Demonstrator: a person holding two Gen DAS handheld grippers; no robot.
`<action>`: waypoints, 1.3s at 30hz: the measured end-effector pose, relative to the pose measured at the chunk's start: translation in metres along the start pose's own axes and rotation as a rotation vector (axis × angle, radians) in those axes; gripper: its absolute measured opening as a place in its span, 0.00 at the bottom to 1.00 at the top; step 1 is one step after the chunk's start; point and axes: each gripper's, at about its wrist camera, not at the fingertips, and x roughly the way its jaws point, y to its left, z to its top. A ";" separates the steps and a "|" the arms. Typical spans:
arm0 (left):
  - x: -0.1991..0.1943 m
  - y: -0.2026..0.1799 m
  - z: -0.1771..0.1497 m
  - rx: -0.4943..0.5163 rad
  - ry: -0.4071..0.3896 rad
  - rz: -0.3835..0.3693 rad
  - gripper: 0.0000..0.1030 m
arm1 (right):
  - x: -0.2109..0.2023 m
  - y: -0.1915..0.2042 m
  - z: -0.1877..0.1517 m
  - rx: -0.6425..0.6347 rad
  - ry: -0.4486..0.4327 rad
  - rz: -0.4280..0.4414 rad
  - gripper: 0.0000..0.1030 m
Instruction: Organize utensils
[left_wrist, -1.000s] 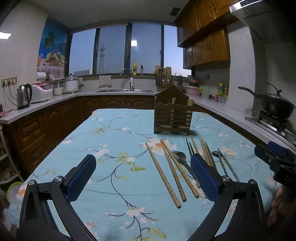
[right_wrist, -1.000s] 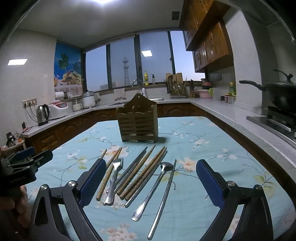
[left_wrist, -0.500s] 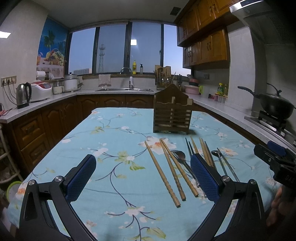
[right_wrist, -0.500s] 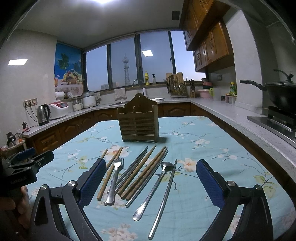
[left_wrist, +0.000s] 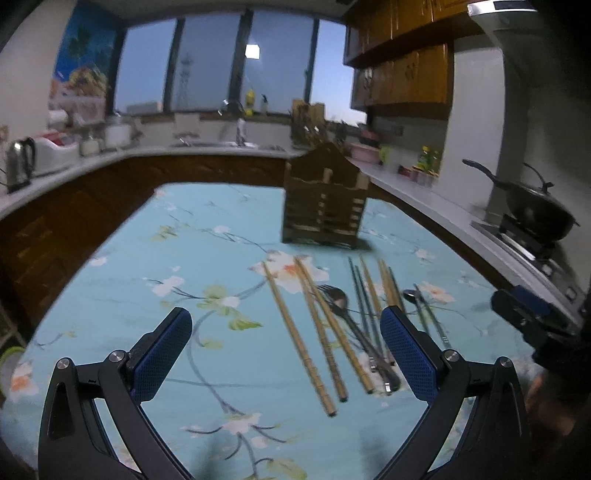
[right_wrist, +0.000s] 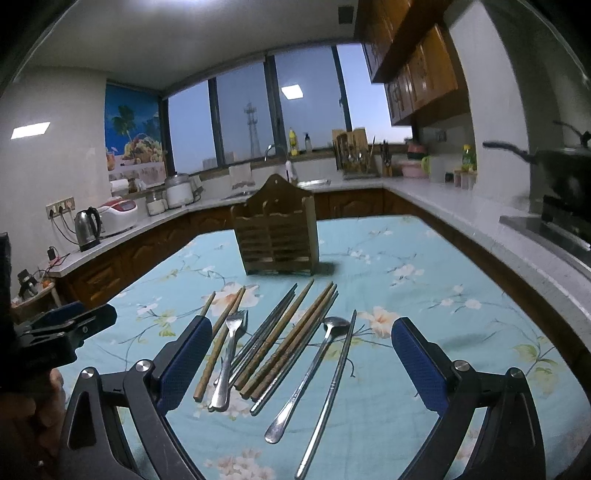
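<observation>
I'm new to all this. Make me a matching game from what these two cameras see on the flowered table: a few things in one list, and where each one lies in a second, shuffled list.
Things:
1. wooden holder
2. fork
3. spoon
4. electric kettle

Places:
A. on the counter, at the left of the room
B. upright on the tablecloth, behind the utensils
C. flat, left of the chopstick bundle
D. flat, right of the chopstick bundle

Pairs: 1-B, 2-C, 3-D, 4-A
</observation>
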 end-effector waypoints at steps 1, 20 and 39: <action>0.003 0.001 0.003 -0.003 0.010 -0.010 1.00 | 0.003 -0.003 0.002 0.010 0.013 0.003 0.96; 0.108 -0.025 0.034 -0.072 0.363 -0.325 0.57 | 0.086 -0.063 0.017 0.348 0.345 0.240 0.37; 0.173 -0.027 0.028 -0.081 0.584 -0.338 0.39 | 0.147 -0.084 0.004 0.475 0.519 0.322 0.25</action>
